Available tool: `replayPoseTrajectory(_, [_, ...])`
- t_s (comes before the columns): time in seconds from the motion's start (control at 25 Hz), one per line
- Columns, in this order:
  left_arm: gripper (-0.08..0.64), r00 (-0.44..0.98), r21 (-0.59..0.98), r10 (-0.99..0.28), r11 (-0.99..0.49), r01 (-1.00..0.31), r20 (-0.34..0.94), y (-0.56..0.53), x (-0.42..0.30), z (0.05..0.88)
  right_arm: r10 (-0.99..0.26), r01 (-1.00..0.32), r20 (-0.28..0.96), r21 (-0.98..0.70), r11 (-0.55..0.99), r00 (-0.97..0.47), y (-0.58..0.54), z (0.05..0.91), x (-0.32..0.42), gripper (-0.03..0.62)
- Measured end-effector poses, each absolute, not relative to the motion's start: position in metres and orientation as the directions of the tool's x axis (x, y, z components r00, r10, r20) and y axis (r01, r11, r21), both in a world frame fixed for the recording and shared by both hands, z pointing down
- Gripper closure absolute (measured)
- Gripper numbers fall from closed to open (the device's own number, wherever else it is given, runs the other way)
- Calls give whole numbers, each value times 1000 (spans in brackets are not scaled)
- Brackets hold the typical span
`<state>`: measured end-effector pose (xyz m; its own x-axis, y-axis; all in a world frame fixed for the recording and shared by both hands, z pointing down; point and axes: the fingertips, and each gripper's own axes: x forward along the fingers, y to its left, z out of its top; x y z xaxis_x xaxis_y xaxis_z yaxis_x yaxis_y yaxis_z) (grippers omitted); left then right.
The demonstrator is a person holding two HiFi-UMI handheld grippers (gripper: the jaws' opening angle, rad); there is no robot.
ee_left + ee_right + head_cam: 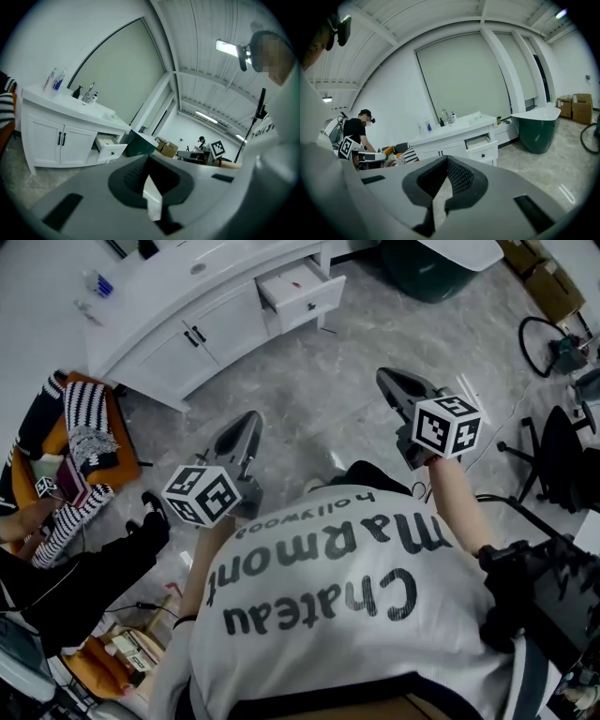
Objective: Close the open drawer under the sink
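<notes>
The white sink cabinet [187, 329] stands across the floor from me, with one drawer [302, 292] pulled out at its right end. That open drawer [111, 149] shows in the left gripper view, and the drawer [482, 143] is also in the right gripper view. My left gripper [251, 420] and right gripper [387, 379] are both held in the air well short of the cabinet. In both gripper views the jaws meet at the tips, with nothing between them.
A dark green bathtub [427, 268] stands right of the cabinet. A person in striped clothes sits by an orange chair [80, 442] at the left. Cardboard boxes [548, 282] and a black office chair [562, 456] are at the right. Bottles [426, 126] stand on the countertop.
</notes>
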<state>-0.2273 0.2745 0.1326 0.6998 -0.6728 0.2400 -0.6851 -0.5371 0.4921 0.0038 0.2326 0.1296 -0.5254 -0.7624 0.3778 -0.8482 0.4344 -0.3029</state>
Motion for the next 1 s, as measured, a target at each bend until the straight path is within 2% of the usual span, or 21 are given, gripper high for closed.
replayPoseTrajectory(0.44, [552, 672, 518, -690, -484, -705, 270, 275, -238, 160, -718, -818, 395, -322, 476, -573, 210, 152, -16, 584])
replayPoseTrajectory(1.0, [552, 663, 485, -687, -489, -725, 297, 209, -201, 158, -683, -795, 412, -377, 475, -603, 148, 170, 10, 584])
